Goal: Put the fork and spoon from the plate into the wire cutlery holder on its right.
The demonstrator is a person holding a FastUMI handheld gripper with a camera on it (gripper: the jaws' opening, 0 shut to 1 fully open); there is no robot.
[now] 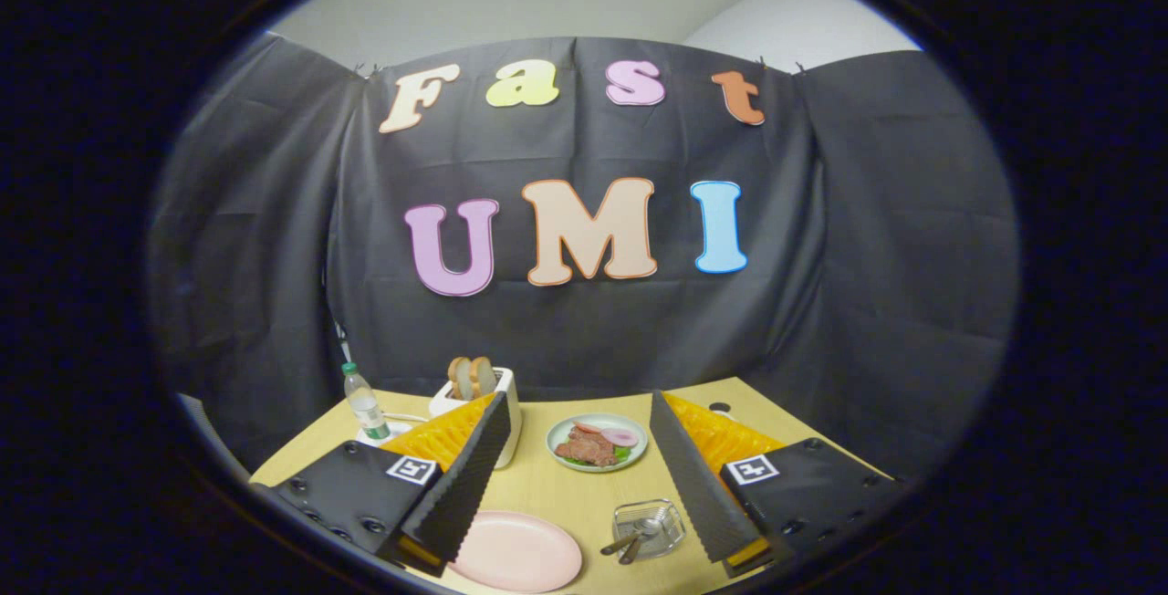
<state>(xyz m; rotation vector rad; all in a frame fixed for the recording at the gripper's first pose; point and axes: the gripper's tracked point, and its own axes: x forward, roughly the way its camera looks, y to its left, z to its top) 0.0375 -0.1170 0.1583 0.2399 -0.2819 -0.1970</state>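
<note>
Black cloth hangs behind a pale wooden table [584,499], and I am looking down at it from above and behind.

My gripper [579,476] hovers clear of everything, fingers spread wide with nothing between them. I judge it is held back and high like this because its work is over, or because it is surveying before another move.

Between the fingers, low in the frame, sits the pink plate [516,551], and it is bare. Just right of it, close to the right finger, stands the wire holder [650,527]. The spoon [639,533] and the fork [630,551] lie in it, handles poking out over its near-left edge toward the plate. Which handle belongs to which I can only guess; they are small and overlap. Both rest slanted rather than upright, which I put down to the holder being shallow.

So the task's things look to be where they should be, and I judge the job done or nearly so.

Beyond the fingers, at the middle of the frame, is a second plate [597,441] of mock food, well apart from the holder. Behind the left finger a toaster [484,399] holds two bread slices, and further left stands a water bottle [362,401]. These seem to be mere dressing.
</note>
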